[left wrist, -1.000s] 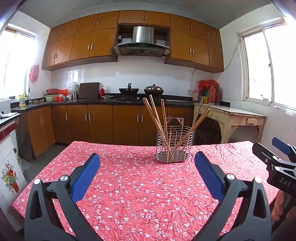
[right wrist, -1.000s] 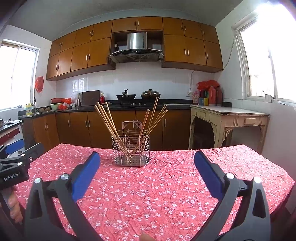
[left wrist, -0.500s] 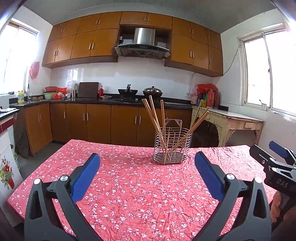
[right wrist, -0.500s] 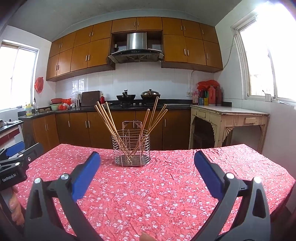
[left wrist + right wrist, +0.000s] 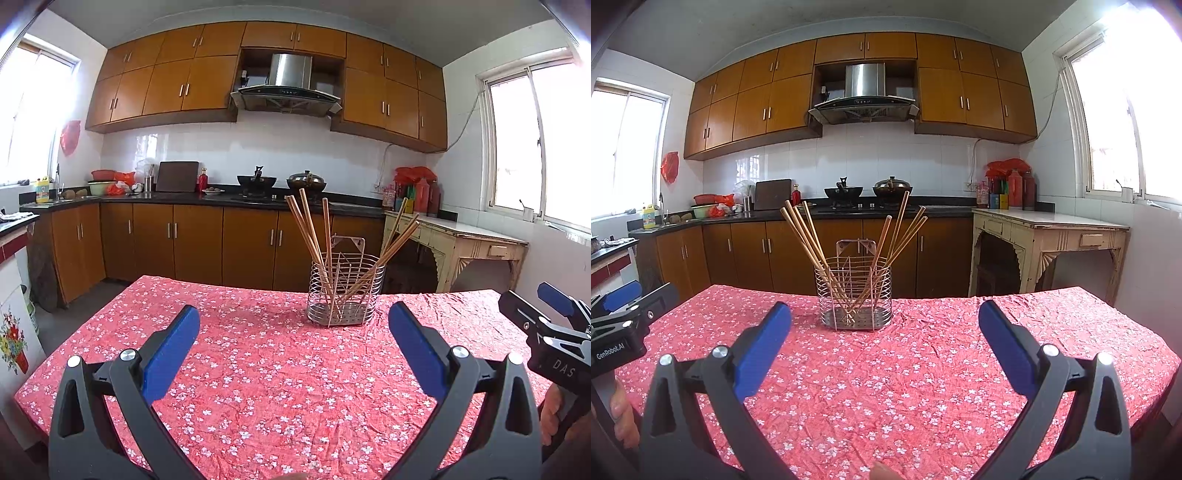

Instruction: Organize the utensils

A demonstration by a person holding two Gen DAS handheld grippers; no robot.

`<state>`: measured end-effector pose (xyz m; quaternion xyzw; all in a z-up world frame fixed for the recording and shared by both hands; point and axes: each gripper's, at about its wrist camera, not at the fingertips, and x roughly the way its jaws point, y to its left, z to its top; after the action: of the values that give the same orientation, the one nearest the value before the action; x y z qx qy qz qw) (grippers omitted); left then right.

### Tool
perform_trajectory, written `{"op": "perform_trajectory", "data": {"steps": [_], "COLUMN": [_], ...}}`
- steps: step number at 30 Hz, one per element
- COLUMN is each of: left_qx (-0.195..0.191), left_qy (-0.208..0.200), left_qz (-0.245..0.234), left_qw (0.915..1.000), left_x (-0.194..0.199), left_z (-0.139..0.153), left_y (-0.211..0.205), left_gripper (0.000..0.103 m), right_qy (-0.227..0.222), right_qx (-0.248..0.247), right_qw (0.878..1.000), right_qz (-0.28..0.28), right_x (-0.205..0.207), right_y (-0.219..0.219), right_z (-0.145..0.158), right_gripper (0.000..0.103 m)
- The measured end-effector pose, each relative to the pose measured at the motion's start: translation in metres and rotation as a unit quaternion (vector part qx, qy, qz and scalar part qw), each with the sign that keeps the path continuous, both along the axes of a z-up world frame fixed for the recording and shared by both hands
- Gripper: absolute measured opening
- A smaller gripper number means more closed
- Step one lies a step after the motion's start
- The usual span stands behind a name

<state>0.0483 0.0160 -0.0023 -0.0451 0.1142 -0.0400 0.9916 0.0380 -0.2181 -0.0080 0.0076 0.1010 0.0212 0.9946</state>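
Now left gripper [image 5: 293,325] higher; holder [image 5: 346,288] unmoved; jaws wide.

A red floral tablecloth [image 5: 280,376] fronts brown cabinets [image 5: 199,240] and a range hood [image 5: 286,86].

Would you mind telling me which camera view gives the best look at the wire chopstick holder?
The right wrist view: the wire chopstick holder sits near centre, facing the camera, between the open fingers of the right hand-held gripper, its tray base visible. The left wrist view shows the holder right of centre and somewhat farther off.
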Motion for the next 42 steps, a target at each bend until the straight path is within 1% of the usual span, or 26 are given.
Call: {"op": "perform_trajectory", "data": {"steps": [42], "left_qx": [0.002], "left_qy": [0.004], "left_qz": [-0.002], "left_qw": [1.0], "left_x": [0.0014], "left_z": [-0.0011], "left_y": [0.0001], "left_gripper": [0.101], "right_qy": [0.004], "right_qx": [0.003], "right_qw": [1.0], "right_qz": [0.002], "right_x": [0.0032], "right_y": [-0.0017], "right_z": [-0.0031], "right_gripper": [0.099]}}
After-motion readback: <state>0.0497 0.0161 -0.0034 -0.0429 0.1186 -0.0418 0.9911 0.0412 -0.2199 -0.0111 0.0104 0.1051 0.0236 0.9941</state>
